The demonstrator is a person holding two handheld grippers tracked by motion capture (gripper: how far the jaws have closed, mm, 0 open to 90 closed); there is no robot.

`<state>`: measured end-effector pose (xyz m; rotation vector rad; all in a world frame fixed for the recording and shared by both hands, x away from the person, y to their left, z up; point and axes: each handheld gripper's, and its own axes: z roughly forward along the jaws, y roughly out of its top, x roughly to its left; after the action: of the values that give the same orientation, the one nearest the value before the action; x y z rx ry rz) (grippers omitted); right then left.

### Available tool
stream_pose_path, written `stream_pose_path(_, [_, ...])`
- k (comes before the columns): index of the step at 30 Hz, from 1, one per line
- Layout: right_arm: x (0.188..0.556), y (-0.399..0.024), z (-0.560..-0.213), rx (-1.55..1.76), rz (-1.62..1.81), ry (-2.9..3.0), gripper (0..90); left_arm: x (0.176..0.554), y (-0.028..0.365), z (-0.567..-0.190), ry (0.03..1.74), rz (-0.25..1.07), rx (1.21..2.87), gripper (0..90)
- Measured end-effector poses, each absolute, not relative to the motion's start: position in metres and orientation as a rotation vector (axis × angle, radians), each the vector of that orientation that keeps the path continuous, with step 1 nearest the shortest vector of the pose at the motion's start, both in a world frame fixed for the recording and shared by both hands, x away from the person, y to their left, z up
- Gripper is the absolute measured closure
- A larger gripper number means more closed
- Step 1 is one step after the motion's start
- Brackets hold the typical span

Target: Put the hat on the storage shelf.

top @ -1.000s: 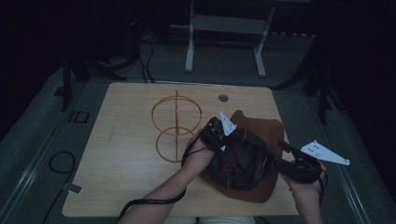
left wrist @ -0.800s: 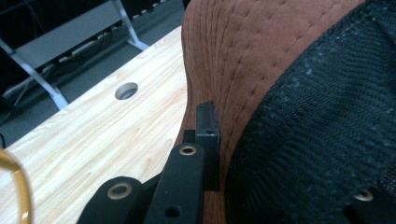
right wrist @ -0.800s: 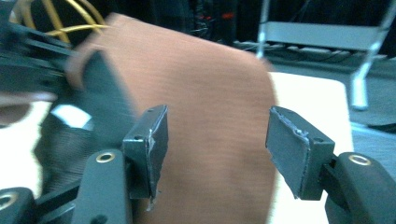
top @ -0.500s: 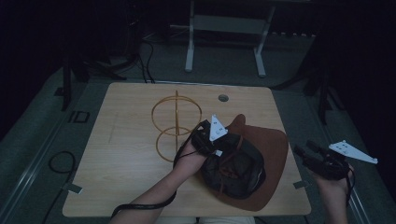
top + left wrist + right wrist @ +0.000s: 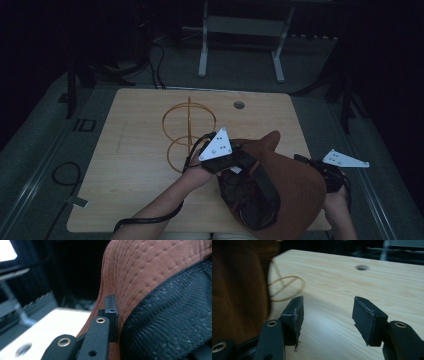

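Note:
A brown brimmed hat (image 5: 295,185) with a black lining (image 5: 250,195) is tipped up on its side at the table's front right. My left gripper (image 5: 246,165) is shut on its brim; in the left gripper view a black pad (image 5: 111,311) presses the stitched brown brim (image 5: 140,270). My right gripper (image 5: 306,161) hovers just right of the hat, low over the table. Its jaws (image 5: 328,305) stand open and have just been closing a little, with nothing between them. The hat (image 5: 237,290) shows at its left.
A gold wire stand (image 5: 189,131) of rings on a post stands mid-table, just left of the hat, with its lower ring (image 5: 284,287) also visible. A cable hole (image 5: 239,105) lies at the back. Cables trail on the floor around the wooden table (image 5: 135,165).
The right gripper left the hat's right edge, swung out to the right, then came back toward the hat and lower. The left gripper shifted left and tipped the hat more upright.

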<state>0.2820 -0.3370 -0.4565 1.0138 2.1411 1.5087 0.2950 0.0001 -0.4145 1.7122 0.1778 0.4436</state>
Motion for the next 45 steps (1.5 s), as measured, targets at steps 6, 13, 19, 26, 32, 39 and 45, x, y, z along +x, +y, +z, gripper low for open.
stream_pose_path(6, [0.271, -0.315, -0.446, 0.866, 1.617, 2.184, 45.5, 0.295, -0.007, -0.415, 0.176, 0.439, 1.725, 87.2])
stream_pose_path(13, [0.269, -0.29, -0.439, 0.748, 1.733, 2.22, 43.9, 0.295, -0.012, -0.421, 0.208, 0.418, 1.738, 87.2])
stream_pose_path(19, [0.277, -0.277, -0.444, 0.745, 1.773, 2.212, 40.9, 0.293, -0.022, -0.422, 0.222, 0.403, 1.744, 87.2])
stream_pose_path(26, [0.285, -0.273, -0.441, 0.736, 1.848, 2.187, 46.9, 0.29, -0.027, -0.419, 0.246, 0.417, 1.742, 87.1])
stream_pose_path(32, [0.292, -0.271, -0.44, 0.718, 1.884, 2.239, 70.5, 0.29, -0.029, -0.421, 0.269, 0.458, 1.763, 86.8])
stream_pose_path(39, [0.293, -0.271, -0.445, 0.738, 1.905, 2.267, 86.1, 0.294, -0.028, -0.423, 0.279, 0.419, 1.783, 85.9])
stream_pose_path(45, [0.29, -0.275, -0.444, 0.717, 1.93, 2.269, 87.8, 0.298, -0.022, -0.416, 0.304, 0.371, 1.787, 65.8])
